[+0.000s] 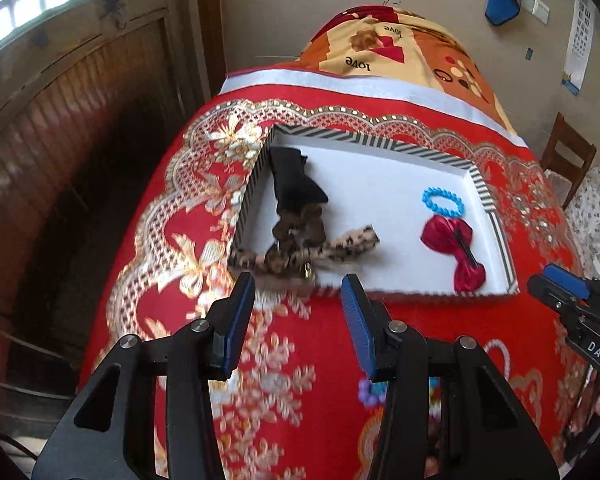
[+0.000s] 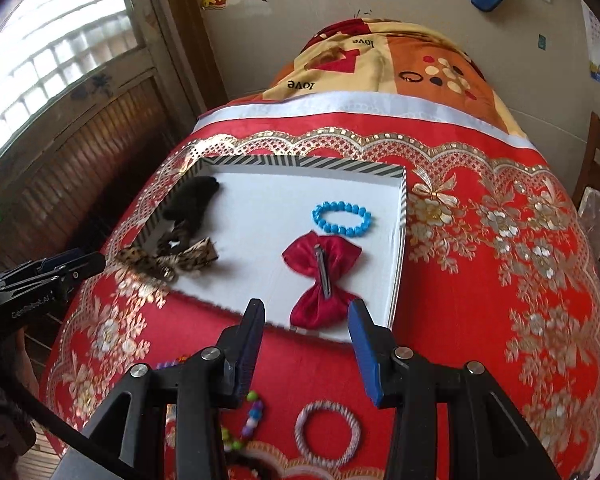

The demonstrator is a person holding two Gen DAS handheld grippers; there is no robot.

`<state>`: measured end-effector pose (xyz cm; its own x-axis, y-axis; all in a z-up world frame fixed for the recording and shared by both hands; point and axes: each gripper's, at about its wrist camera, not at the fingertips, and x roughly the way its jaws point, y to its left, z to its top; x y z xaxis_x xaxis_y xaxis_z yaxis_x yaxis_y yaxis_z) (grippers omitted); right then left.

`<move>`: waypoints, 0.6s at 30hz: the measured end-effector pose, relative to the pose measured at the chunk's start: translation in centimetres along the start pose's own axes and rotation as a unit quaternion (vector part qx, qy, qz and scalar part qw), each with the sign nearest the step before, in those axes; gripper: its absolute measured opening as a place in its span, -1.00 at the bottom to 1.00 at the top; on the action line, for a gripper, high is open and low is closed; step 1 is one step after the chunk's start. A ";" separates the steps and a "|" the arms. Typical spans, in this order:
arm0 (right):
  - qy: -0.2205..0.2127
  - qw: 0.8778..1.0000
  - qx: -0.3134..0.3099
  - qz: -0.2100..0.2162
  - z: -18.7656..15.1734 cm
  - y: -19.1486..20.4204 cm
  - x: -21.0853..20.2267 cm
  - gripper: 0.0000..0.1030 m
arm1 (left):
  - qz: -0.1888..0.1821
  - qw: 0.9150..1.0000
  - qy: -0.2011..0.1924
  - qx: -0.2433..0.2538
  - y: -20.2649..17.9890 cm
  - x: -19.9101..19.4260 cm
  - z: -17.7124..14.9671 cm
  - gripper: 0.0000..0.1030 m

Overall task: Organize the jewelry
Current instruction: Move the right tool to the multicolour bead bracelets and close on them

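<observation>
Nearest in the right wrist view, a grey-and-white striped ring bangle (image 2: 327, 435) and a strand of multicoloured beads (image 2: 249, 416) are seen lying on the red, gold-embroidered table (image 2: 480, 320) cloth, below and behind the fingertips. The right gripper (image 2: 306, 314) is held with its blue-padded fingers (image 2: 363, 354) parted and nothing between them; "DAS" is printed on its side in the left wrist view. The left gripper (image 1: 298, 288) is likewise spread wide and empty; "GenRobot.AI" can be read on its body.

Just beyond both sits a shallow white tray with a black-and-white striped rim (image 2: 300, 161). A red satin bow hair clip (image 2: 320, 278) lies at its near edge, directly ahead of the right fingers, its long axis running near to far. A blue bead bracelet (image 2: 342, 219) rests flat behind it. A leopard-print bow (image 1: 300, 252) overhangs the near left corner, ahead of the left fingers, lying crosswise, with a black bow (image 1: 294, 178) farther back.

"love" is printed on the orange blanket (image 2: 420, 60) beyond.
</observation>
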<state>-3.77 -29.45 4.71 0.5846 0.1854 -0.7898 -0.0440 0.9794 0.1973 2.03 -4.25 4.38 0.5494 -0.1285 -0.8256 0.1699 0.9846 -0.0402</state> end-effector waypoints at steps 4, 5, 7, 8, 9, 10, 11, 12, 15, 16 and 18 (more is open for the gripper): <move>0.005 1.000 -0.001 0.006 -1.7 0.5 -0.8 -0.20 | -0.014 1.000 0.010 -0.004 0.5 -0.8 -1.7 -0.14; 0.008 1.000 -0.003 0.006 -2.2 0.6 -0.9 -0.20 | -0.019 1.000 0.016 -0.004 0.6 -0.8 -2.2 -0.13; 0.015 1.000 -0.008 0.006 -3.2 0.9 -1.0 -0.20 | -0.028 0.999 0.025 -0.002 0.8 -0.8 -3.1 -0.14; 0.018 1.000 -0.009 0.007 -3.6 0.9 -1.1 -0.20 | -0.033 0.999 0.030 -0.001 0.8 -0.8 -3.6 -0.13; 0.020 1.000 -0.009 0.009 -4.2 1.0 -1.1 -0.20 | -0.037 0.999 0.034 0.000 0.8 -0.8 -3.9 -0.13; 0.022 1.000 -0.009 0.011 -4.6 0.9 -1.2 -0.20 | -0.044 0.998 0.039 0.002 0.7 -0.7 -4.4 -0.13; 0.025 1.000 -0.008 0.013 -5.0 1.0 -1.2 -0.20 | -0.050 0.998 0.043 0.004 0.7 -0.6 -4.7 -0.14; 0.028 0.999 -0.007 0.016 -5.5 1.0 -1.1 -0.20 | -0.055 0.997 0.048 0.006 0.6 -0.4 -5.1 -0.14; 0.044 0.999 -0.015 0.028 -6.7 1.5 -0.2 -0.20 | -0.066 0.996 0.063 0.004 0.5 0.3 -5.9 -0.14; 0.047 0.998 -0.019 0.030 -6.9 1.8 0.0 -0.20 | -0.073 0.995 0.068 0.001 0.5 0.5 -6.1 -0.14; 0.052 0.998 -0.033 0.034 -7.4 2.5 0.9 -0.20 | -0.091 0.992 0.084 -0.011 0.7 1.1 -6.4 -0.14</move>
<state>-9.35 -26.27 0.19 0.4915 0.2551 -0.8327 -0.1350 0.9669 0.2166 -2.48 -2.90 -0.16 0.3672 -0.2856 -0.8852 0.2349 0.9493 -0.2088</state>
